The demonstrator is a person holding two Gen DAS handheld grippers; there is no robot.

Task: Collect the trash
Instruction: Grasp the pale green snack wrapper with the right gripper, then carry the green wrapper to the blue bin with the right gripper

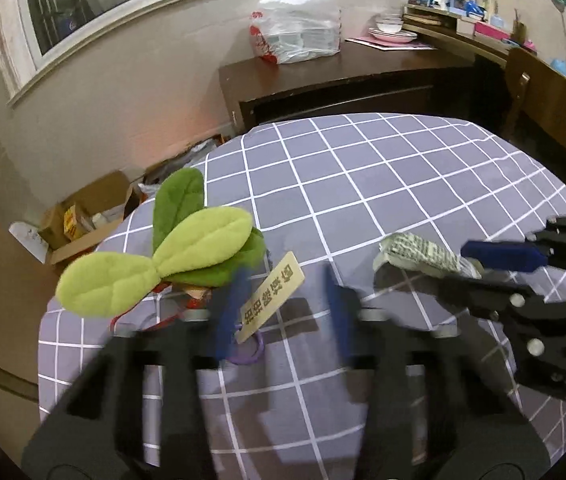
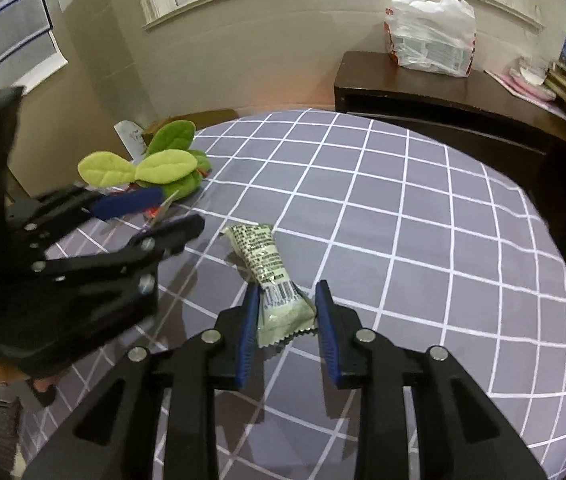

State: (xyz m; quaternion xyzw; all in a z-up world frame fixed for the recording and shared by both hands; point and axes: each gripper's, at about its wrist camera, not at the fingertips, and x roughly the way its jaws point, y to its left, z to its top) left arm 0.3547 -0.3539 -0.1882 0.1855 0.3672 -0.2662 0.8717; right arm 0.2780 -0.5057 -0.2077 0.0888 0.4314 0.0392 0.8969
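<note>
1. Table (image 2: 423,208) under a purple-grey cloth with a white grid fills both views, with a dark wooden desk (image 2: 443,92) behind it below the window.
2. White plastic bag (image 1: 297,24), stuffed full, stands upright on the desk.
3. Left gripper (image 1: 283,308) hovers above the table's left part, its blue fingers blurred. A wooden tag (image 1: 273,298) and a purple ring (image 1: 249,354) lie between them, yet the fingers do not visibly press on either, so the claw stands spread; a grip cannot be confirmed.
4. Right gripper (image 2: 285,328) is over the middle of the table, pinching the near end of the snack wrapper (image 2: 267,260); the left finger lies against the packet's edge, and the right one is at its crimped corner.
5. Plush leaves (image 1: 179,252), light and dark green, lie at the table's left edge, just beyond the left gripper.
6. Snack wrapper, pale green with black print and a barcode, stretches away from the right claw across the cloth, well apart from the leaves.
</note>
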